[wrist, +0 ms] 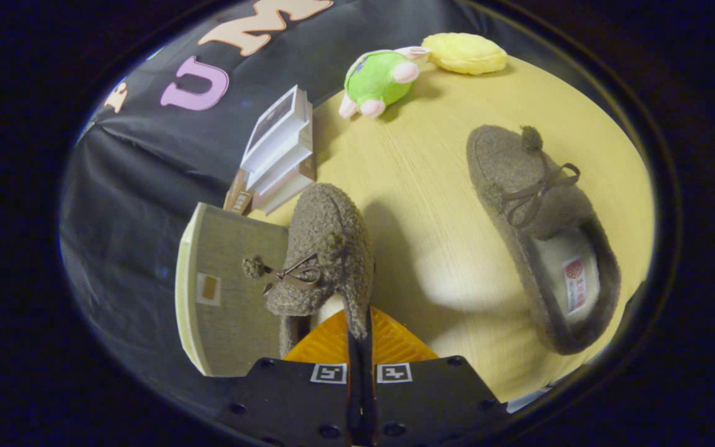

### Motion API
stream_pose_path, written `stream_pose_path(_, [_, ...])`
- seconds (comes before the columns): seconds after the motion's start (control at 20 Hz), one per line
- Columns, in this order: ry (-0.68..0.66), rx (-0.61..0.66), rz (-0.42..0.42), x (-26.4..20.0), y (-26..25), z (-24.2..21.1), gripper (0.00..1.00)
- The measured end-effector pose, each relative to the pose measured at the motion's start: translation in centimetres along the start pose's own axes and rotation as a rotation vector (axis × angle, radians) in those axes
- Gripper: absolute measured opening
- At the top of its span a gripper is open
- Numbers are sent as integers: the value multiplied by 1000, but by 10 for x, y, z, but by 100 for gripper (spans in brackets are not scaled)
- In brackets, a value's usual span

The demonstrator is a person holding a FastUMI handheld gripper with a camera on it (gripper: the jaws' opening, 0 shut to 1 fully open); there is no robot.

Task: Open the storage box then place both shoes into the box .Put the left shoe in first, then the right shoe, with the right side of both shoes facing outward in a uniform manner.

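Observation:
My gripper (360, 338) is shut on the heel rim of a fuzzy grey-brown slipper (326, 248), which hangs tilted just ahead of the fingers with its bow and pompom turned to the left. Directly behind and left of that held slipper is the storage box (227, 304), olive-grey with a pale edge and a small tan label. The second matching slipper (537, 230) lies on the wooden table (419, 186) to the right of the fingers, its white lining and label facing up. Whether the box is open I cannot tell.
A white stepped organiser (280, 152) stands at the table's back-left edge beyond the box. A green plush toy (379, 77) and a yellow plush cushion (464, 53) lie at the far side of the table. Bare wood lies between the two slippers.

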State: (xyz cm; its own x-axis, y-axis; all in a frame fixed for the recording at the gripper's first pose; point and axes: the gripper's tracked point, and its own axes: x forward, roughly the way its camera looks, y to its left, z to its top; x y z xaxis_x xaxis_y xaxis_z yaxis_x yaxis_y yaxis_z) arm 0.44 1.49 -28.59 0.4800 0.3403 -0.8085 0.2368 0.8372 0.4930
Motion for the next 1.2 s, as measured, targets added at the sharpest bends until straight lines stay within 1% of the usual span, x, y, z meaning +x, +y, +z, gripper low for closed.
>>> stream_pose_path(0.25, [-44, 1, 68, -33, 62, 12, 4])
stream_pose_path(0.45, [-72, -36, 128, -48, 123, 16, 4])
stream_pose_path(0.65, [-85, -70, 177, -48, 181, 9, 4])
stream_pose_path(0.75, [-78, -82, 186, -38, 203, -2, 4])
stream_pose_path(0.85, [-64, -102, 176, -18, 217, -13, 4])
stream_pose_path(1.05, [-14, -125, 112, 27, 229, -43, 4])
stream_pose_path(1.2, [-3, -138, 39, 64, 227, -53, 4])
